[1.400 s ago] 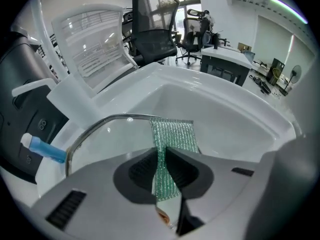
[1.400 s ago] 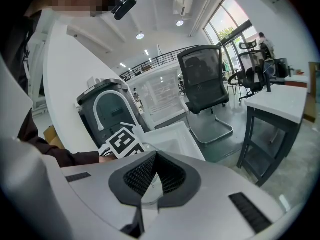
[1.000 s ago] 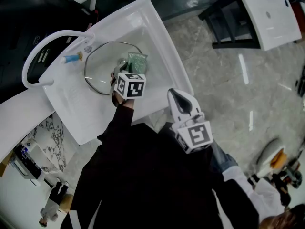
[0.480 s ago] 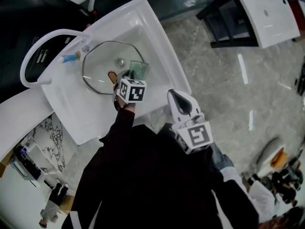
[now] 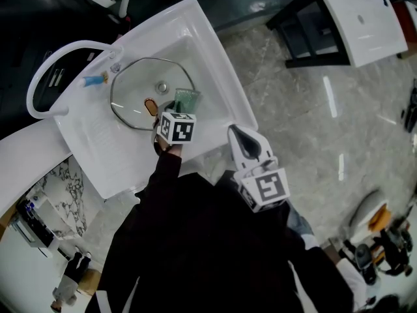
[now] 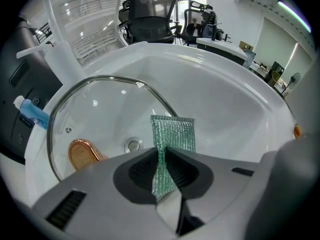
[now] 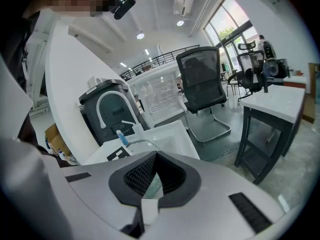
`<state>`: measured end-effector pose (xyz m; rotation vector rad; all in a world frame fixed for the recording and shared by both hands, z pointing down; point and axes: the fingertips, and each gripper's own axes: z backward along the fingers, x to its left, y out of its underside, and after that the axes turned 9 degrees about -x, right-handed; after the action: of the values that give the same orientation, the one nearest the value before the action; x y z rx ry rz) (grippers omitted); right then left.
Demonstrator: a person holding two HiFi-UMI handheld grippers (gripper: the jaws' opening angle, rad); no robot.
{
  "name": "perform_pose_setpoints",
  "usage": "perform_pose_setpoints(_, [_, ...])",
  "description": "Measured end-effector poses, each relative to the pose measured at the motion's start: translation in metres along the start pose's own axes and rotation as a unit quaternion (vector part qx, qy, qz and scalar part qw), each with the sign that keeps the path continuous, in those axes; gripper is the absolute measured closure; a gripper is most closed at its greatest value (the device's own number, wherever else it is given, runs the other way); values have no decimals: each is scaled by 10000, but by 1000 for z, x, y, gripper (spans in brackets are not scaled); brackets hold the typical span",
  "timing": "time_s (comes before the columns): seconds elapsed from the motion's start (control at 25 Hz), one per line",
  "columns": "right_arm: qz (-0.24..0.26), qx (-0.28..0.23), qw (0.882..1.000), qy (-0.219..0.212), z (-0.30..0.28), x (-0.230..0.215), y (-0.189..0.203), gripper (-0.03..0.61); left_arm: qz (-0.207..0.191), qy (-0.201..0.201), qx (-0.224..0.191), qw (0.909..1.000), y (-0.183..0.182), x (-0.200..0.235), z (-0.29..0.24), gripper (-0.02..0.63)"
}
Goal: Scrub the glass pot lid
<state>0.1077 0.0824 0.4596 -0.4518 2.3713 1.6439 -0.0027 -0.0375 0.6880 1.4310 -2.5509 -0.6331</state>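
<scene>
Head view: left gripper tight on green pad beside glass lid, bottle beyond; right gripper closed.

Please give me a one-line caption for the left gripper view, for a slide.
Left claw shut on a green scrubbing cloth, glass pot lid in the white sink beyond.

A white sink filled the upper left of the head view. The glass pot lid lay in its basin, and a small blue bottle lay on its ledge, left of the lid.
</scene>
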Motion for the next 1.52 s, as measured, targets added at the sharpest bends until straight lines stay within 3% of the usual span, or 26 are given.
perform_pose_setpoints(0.52, [326,-40,9992,-206,-2,3,-12,575,383,-40,-695,9968,-36,14,50,560])
perform_pose_setpoints(0.8, [527,-214,9975,-428,-14,23,-30,575,666,-61,-1151,9911,-57,44,89,561])
perform_pose_setpoints(1.12, [753,-380,9944,-629,-27,44,-48,575,819,-419,-1430,9854,-58,98,122,563])
perform_pose_setpoints(1.36, [924,-448,9916,-781,-37,68,-57,575,752,-754,-1478,9833,-50,148,139,563])
perform_pose_setpoints(1.52, [1025,-470,9903,-817,-42,80,-62,575,449,-1007,-1452,9832,-47,180,146,563])
